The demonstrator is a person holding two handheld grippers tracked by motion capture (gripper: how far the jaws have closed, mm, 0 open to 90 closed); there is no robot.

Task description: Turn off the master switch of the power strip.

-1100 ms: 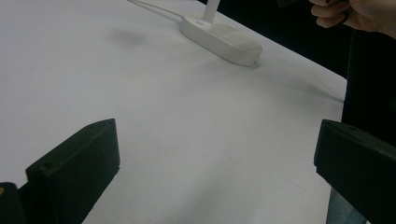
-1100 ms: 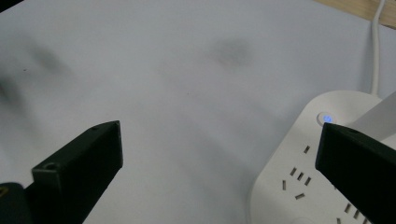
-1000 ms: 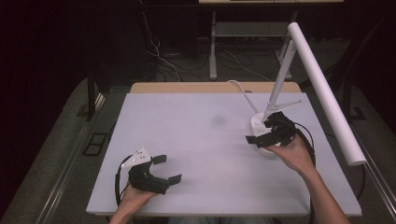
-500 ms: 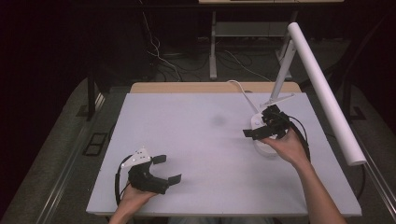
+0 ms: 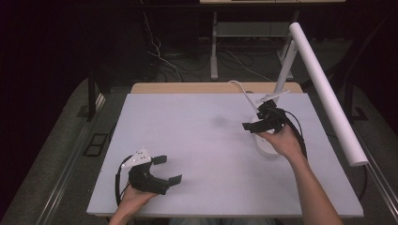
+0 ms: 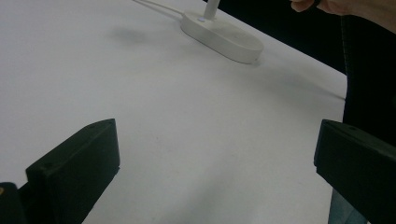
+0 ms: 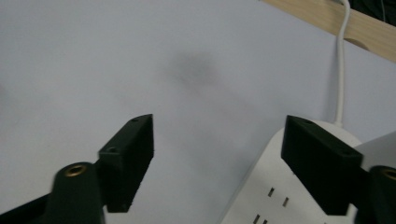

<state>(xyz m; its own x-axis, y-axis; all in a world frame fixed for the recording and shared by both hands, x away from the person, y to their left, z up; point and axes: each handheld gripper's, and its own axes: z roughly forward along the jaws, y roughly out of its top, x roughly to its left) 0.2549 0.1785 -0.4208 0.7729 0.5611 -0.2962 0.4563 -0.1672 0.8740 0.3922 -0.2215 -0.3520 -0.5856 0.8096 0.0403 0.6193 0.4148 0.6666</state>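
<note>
A white desk lamp stands at the table's right side, with an oval base (image 5: 265,149), a slanted stem (image 5: 284,70) and a long tube head (image 5: 326,93). My right gripper (image 5: 257,116) hovers open over the far end of that base, holding nothing. In the right gripper view the base (image 7: 280,186) lies under the right jaw, the right gripper (image 7: 219,158) is spread wide, and the lamp's white cable (image 7: 343,56) runs away to the far edge. Near the front left corner my left gripper (image 5: 168,169) rests open and empty. Its own view shows the left gripper (image 6: 215,172) wide apart and the base (image 6: 222,35) far off.
The white tabletop (image 5: 197,140) has a faint dark smudge (image 5: 219,123) near its middle. A wooden strip (image 5: 187,88) borders the far edge. Beyond it are cables and a stand leg (image 5: 214,47) on the dark floor. A hand (image 6: 345,7) shows at the top right of the left gripper view.
My right gripper has moved a little farther away and leftward over the lamp base, still open. The left gripper has stayed put.
</note>
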